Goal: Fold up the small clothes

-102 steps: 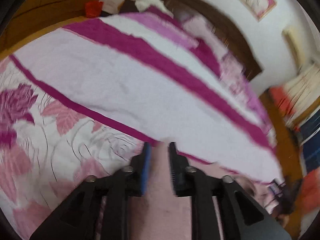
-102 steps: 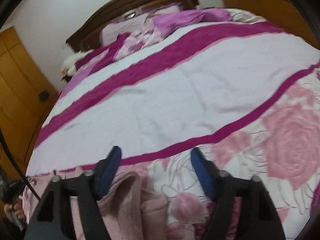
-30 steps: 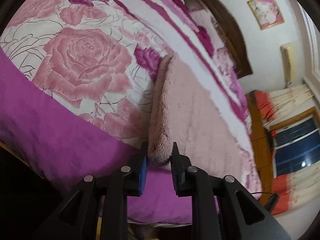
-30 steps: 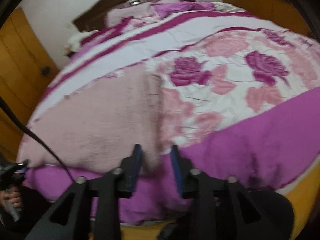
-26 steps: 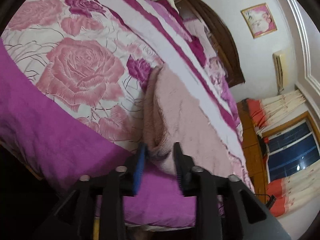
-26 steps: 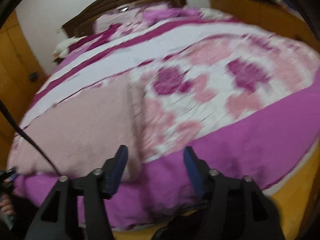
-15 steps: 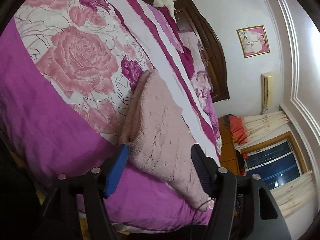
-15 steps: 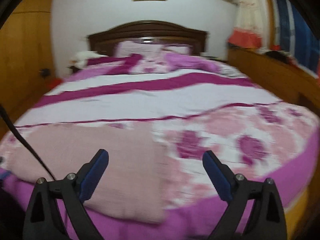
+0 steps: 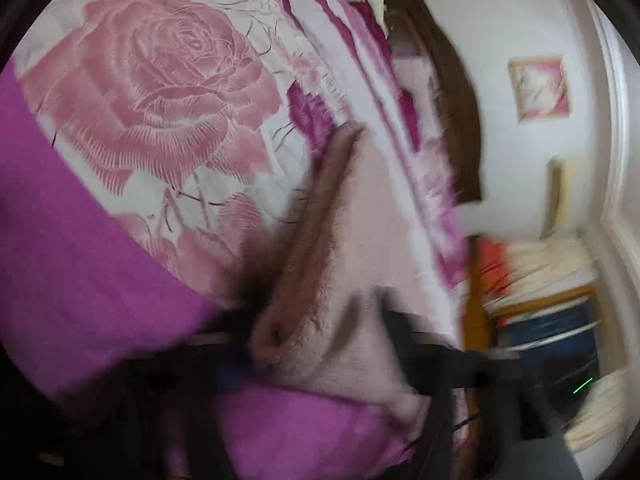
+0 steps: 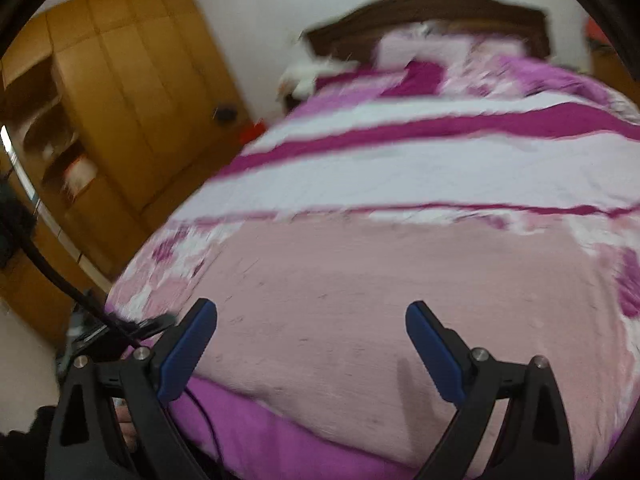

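Note:
A fluffy pink knitted garment (image 9: 360, 240) lies spread flat on the flowered bedspread (image 9: 160, 92), near the bed's front edge. In the blurred left wrist view, my left gripper (image 9: 320, 344) is closing on the garment's near folded corner, which bulges between the smeared dark fingers. The right wrist view shows the same garment (image 10: 380, 280) as a wide pink sheet. My right gripper (image 10: 311, 312) hovers over its near edge with the blue pads (image 10: 188, 352) far apart and nothing between them.
A purple band of the bedspread (image 10: 300, 440) hangs over the front edge. Behind it are striped covers (image 10: 400, 160), pillows and a dark headboard (image 10: 440, 8). A wooden wardrobe (image 10: 120, 80) stands left of the bed. A black cable (image 10: 60, 276) crosses the left side.
Both grippers let go of the garment's front corners. The right one opened wide and swung left along the front edge. The left one opened, then dropped back onto its corner.

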